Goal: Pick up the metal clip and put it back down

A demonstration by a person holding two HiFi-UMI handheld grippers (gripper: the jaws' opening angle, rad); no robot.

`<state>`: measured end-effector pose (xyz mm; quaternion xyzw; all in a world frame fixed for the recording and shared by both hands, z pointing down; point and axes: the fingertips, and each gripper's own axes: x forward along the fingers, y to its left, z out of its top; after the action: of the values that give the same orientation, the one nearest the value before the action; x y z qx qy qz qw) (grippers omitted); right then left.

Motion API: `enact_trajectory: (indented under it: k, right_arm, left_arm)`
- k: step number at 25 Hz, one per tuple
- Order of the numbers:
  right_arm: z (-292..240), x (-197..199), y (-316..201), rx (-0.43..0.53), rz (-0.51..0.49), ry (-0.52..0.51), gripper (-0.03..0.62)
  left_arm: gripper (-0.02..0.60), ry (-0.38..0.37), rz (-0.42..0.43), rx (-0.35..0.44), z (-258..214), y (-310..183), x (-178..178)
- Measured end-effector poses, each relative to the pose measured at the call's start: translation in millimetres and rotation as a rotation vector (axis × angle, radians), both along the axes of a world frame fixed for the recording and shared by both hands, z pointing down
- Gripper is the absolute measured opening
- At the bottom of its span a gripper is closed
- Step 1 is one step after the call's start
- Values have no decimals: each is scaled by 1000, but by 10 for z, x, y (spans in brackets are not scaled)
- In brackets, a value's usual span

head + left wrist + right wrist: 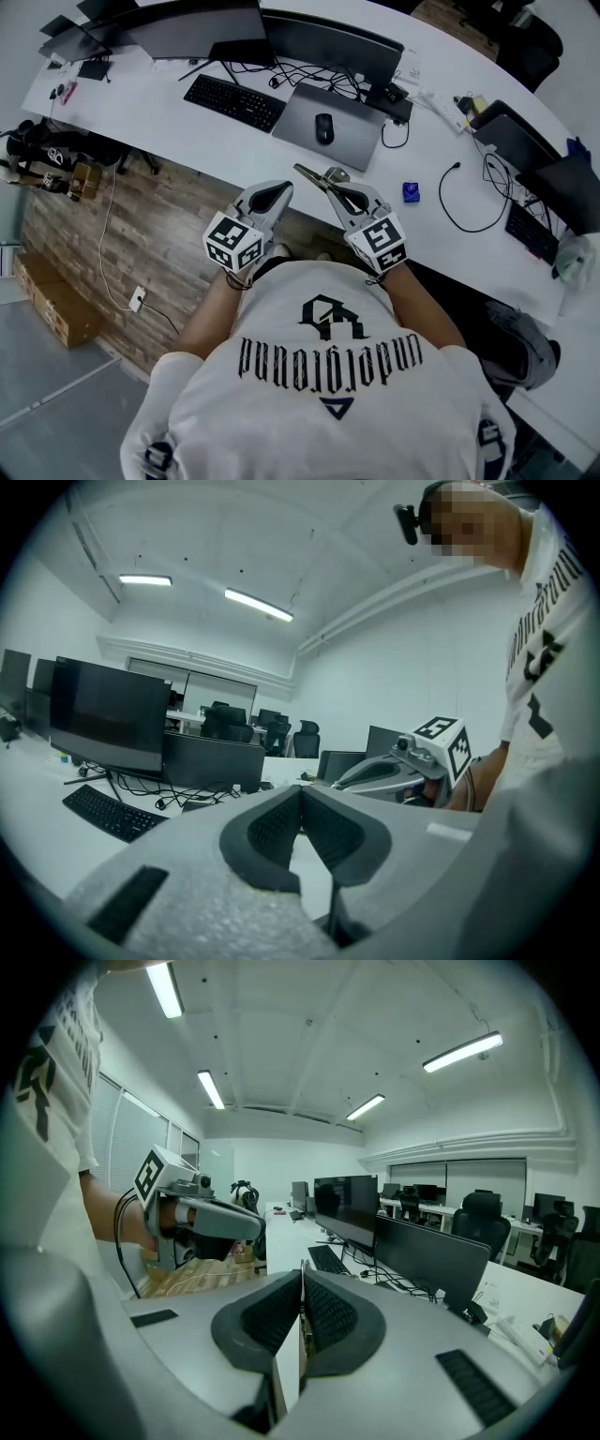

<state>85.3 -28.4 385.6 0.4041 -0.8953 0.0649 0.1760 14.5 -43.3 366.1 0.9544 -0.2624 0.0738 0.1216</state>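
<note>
While both are held closed on nothing before the chest, the left tongs [281, 189] and the right tongs [305, 173] are kept off the table [234, 141]. A small blue clip [411, 192], judged the task's one, lies at centre right, nearer the right tongs; its long axis cannot be told.

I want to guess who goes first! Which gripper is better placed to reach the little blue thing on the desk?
Right, I think. The right gripper is on the same side as the blue thing; the left gripper would have to cross over. Both jaws are together, so either must open first.
</note>
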Motion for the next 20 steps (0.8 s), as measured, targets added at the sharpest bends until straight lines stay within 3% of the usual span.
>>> enact_trajectory:
  k: [9,20]
  right_arm:
    - [-17,-230,-34,-21,63,23,20]
    - [-41,-794,-259,-9,128,35,20]
  left_arm:
    - [12,56,19,-1,-59,-144,-283]
    - [12,47,92,-13,-8,-280,-923]
